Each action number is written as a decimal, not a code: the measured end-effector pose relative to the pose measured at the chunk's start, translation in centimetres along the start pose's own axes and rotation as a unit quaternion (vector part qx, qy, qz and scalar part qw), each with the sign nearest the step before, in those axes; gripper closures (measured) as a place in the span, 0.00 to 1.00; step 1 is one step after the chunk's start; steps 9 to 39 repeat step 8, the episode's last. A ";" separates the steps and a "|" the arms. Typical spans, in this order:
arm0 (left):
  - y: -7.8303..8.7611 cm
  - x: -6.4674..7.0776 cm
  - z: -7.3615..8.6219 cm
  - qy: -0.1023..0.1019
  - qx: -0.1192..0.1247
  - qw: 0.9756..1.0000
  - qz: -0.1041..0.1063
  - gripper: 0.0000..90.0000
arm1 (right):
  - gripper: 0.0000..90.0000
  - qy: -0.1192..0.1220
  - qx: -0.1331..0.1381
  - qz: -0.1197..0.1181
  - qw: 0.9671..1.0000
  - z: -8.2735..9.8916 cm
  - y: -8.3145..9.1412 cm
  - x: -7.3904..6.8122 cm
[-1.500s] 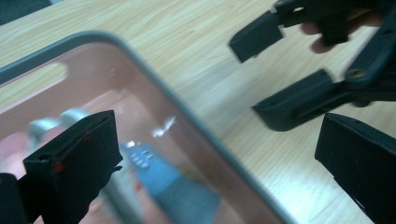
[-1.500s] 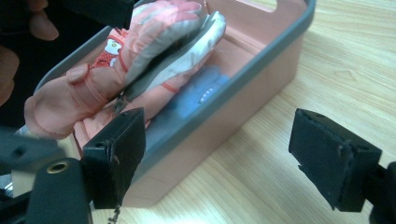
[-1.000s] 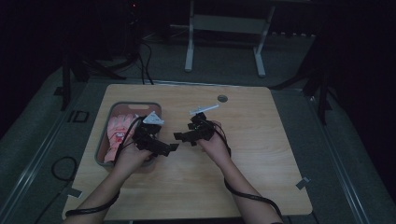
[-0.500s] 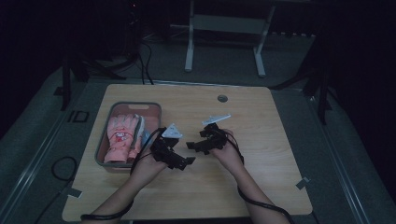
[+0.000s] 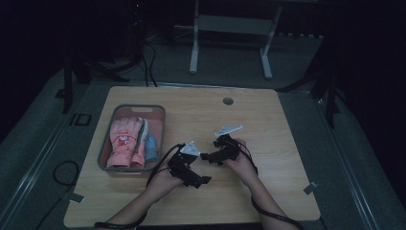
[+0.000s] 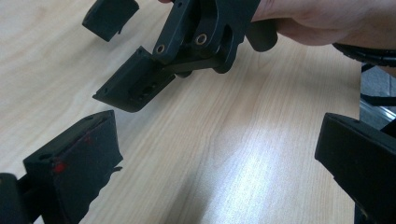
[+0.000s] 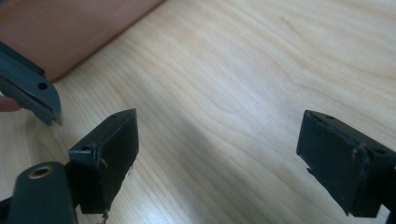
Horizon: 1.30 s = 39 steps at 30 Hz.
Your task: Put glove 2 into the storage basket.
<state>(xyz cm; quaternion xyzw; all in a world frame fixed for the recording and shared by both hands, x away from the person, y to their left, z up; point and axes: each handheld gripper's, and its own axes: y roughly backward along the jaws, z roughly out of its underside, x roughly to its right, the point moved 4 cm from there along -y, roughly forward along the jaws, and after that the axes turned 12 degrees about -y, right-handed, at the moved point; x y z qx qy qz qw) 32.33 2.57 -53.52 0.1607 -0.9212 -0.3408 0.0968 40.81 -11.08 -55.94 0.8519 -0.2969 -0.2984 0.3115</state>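
In the high view my left gripper rests low over the wooden table, just right of the grey bin. My right gripper is close beside it, and the two point toward each other. The left gripper view shows my left gripper open over bare wood. Across from it is the right gripper, also open, with the person's hand behind it. In the right gripper view my right gripper is open with nothing between its jaws.
The grey bin holds pink gloves and a light blue item. A round grommet sits near the table's far edge. The left gripper's grey plate and a forearm appear at the left of the right gripper view.
Both grippers have moved away from the bin, toward the right and the table's near edge. They stay open and hold nothing.
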 end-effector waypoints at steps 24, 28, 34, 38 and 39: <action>-0.7 0.3 0.6 0.003 -0.003 1.000 0.013 0.00 | 0.15 0.017 0.004 0.000 1.000 -0.2 -0.1 -0.4; -0.7 0.3 0.6 0.003 -0.003 1.000 0.013 0.00 | 0.15 0.017 0.004 0.000 1.000 -0.2 -0.1 -0.4; -0.7 0.3 0.6 0.003 -0.003 1.000 0.013 0.00 | 0.15 0.017 0.004 0.000 1.000 -0.2 -0.1 -0.4; -0.7 0.3 0.6 0.003 -0.003 1.000 0.013 0.00 | 0.15 0.017 0.004 0.000 1.000 -0.2 -0.1 -0.4; -0.7 0.3 0.6 0.003 -0.003 1.000 0.013 0.00 | 0.15 0.017 0.004 0.000 1.000 -0.2 -0.1 -0.4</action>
